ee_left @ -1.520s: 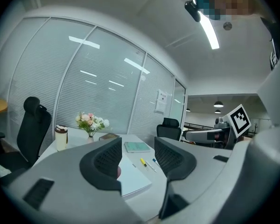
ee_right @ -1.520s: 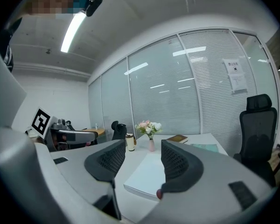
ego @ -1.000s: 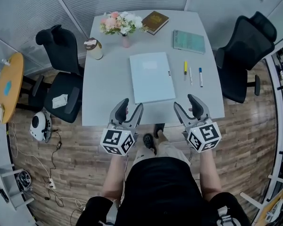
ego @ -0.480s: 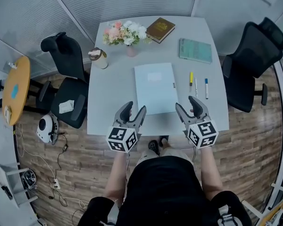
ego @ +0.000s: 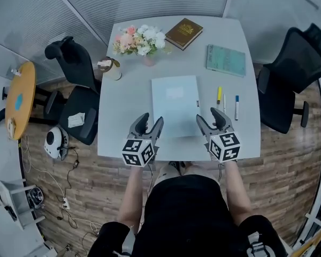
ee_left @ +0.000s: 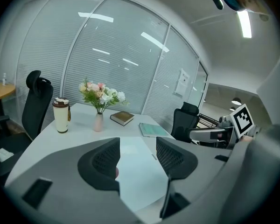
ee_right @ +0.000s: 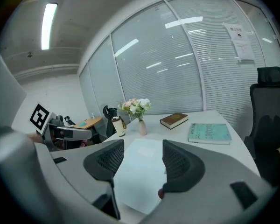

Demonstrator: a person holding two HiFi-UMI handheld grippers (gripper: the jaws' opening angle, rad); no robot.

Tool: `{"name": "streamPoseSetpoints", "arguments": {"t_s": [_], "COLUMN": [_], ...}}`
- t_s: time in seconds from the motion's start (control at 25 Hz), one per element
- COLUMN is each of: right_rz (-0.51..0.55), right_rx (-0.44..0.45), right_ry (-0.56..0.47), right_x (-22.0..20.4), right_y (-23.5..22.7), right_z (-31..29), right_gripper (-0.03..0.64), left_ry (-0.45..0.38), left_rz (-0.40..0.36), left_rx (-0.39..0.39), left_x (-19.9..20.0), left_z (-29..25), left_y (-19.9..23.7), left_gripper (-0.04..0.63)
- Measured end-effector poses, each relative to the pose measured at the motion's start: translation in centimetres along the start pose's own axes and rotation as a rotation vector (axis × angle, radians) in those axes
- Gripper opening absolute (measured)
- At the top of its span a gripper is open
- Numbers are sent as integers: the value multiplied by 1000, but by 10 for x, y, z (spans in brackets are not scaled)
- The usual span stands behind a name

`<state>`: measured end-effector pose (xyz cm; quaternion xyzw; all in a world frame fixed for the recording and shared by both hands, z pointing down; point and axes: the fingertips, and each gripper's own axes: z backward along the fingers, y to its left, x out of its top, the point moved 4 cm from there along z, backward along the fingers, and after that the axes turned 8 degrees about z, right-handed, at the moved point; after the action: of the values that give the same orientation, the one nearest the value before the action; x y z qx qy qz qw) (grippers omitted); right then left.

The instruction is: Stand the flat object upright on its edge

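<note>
A pale blue flat folder [ego: 175, 105] lies flat in the middle of the grey table [ego: 123, 95]; it also shows between the jaws as the folder [ee_left: 140, 167] and the folder [ee_right: 142, 169]. My left gripper [ego: 147, 124] hovers open over the table's near edge, just left of the folder's near corner. My right gripper [ego: 212, 120] is open too, at the folder's near right corner. Neither touches the folder, and nothing sits between either pair of jaws.
A flower vase [ego: 145, 43], a brown book [ego: 184, 33] and a teal book [ego: 226, 60] lie at the far side. A lidded cup [ego: 111, 68] stands at the left edge. Three pens [ego: 227, 101] lie right of the folder. Black office chairs [ego: 75, 84] flank the table.
Both grippers have moved forward from in front of the table's near edge to above it, closing in on the folder's near corners. Jaws stay open. The folder has not moved.
</note>
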<state>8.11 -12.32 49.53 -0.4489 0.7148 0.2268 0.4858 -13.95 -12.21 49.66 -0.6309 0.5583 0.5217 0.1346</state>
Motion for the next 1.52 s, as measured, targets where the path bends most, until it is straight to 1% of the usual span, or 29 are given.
{"name": "streamPoseSetpoints", "arguments": {"t_s": [0.28, 0.44, 0.76, 0.88, 1.2, 1.36, 1.52], "right_rz": [-26, -55, -124, -151, -180, -195, -234], "right_rx": [46, 58, 51, 45, 14, 1, -3], "right_ry": [53, 79, 129, 149, 207, 229, 238], "right_x": [-9, -17, -31, -37, -50, -59, -65], "right_y": [-28, -43, -59, -61, -63, -66, -74], "right_z": [-35, -53, -81, -91, -118, -134, -149], "right_gripper": [258, 258, 258, 258, 258, 258, 256], "left_ry": [45, 67, 109, 130, 182, 192, 208], "left_rz": [18, 32, 59, 80, 144, 174, 205], "left_rx": [44, 67, 93, 97, 97, 100, 95], "left_x": [-5, -10, -16, -21, -33, -37, -40], "left_z": [-44, -66, -88, -95, -115, -128, -142], "left_y": [6, 13, 36, 50, 86, 104, 118], "left_gripper": [236, 236, 236, 236, 236, 236, 236]}}
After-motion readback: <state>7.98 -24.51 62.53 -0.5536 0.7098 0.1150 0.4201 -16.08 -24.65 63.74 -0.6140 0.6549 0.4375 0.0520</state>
